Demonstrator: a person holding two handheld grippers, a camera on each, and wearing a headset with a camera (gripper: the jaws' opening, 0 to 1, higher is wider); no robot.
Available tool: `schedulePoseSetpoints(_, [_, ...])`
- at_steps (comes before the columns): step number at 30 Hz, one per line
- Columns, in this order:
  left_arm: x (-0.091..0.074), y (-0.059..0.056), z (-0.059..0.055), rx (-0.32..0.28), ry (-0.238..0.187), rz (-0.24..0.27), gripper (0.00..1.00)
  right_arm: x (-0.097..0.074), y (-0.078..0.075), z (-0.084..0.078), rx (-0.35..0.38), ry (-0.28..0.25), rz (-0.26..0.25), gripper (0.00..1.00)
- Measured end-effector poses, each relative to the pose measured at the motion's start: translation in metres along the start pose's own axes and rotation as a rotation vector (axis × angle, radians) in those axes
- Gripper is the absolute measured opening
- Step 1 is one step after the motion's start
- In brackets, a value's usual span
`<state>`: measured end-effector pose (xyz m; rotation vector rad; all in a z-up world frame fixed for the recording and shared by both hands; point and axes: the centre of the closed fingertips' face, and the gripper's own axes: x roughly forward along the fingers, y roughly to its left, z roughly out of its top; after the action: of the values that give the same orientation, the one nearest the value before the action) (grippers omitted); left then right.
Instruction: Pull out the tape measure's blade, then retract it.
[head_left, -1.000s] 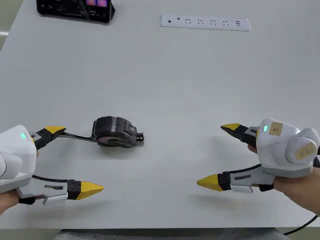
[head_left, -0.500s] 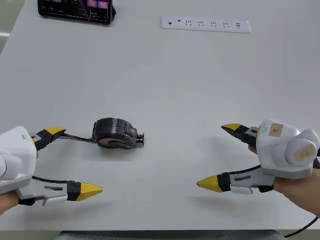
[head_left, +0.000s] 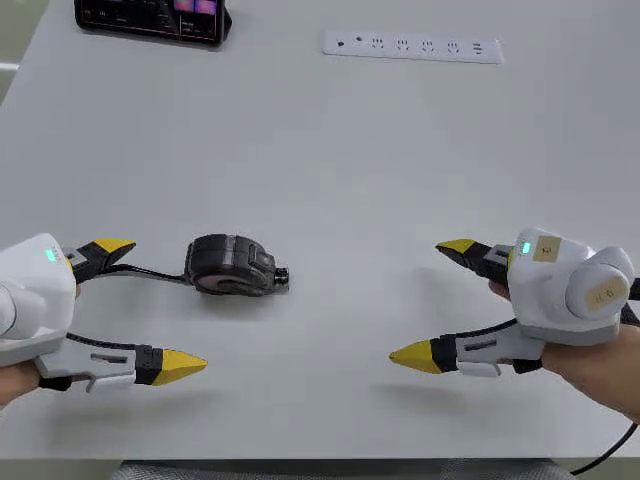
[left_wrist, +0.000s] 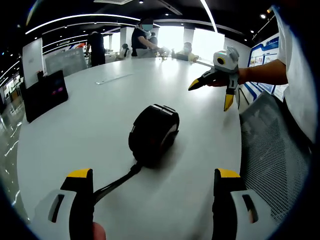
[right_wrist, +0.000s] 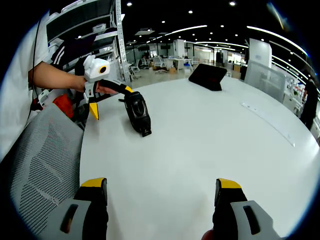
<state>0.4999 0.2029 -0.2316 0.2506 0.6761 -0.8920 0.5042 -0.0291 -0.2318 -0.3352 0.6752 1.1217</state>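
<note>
On the white table (head_left: 330, 150) we see the left gripper (head_left: 165, 305) and the right gripper (head_left: 418, 300), both with jaws spread and holding nothing. The black tape measure (head_left: 230, 265) lies between them, nearer the left, its strap (head_left: 155, 272) trailing toward the left gripper and its blade hook (head_left: 281, 274) facing the right. We judge that pulling the small hook with the case unheld would drag the case across the smooth top, or let the hook slip and snap back.
</note>
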Motion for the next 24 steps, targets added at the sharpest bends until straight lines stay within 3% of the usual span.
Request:
schedulePoseSetpoints(11, [0.007,0.002,0.006,0.040,0.023,-0.026,0.96,0.004,-0.003,0.002,-0.021,0.010,0.015,0.88])
schedulePoseSetpoints(24, [0.016,0.006,0.016,0.115,0.086,-0.079,0.79,0.014,-0.005,0.016,-0.091,0.035,0.044,0.87])
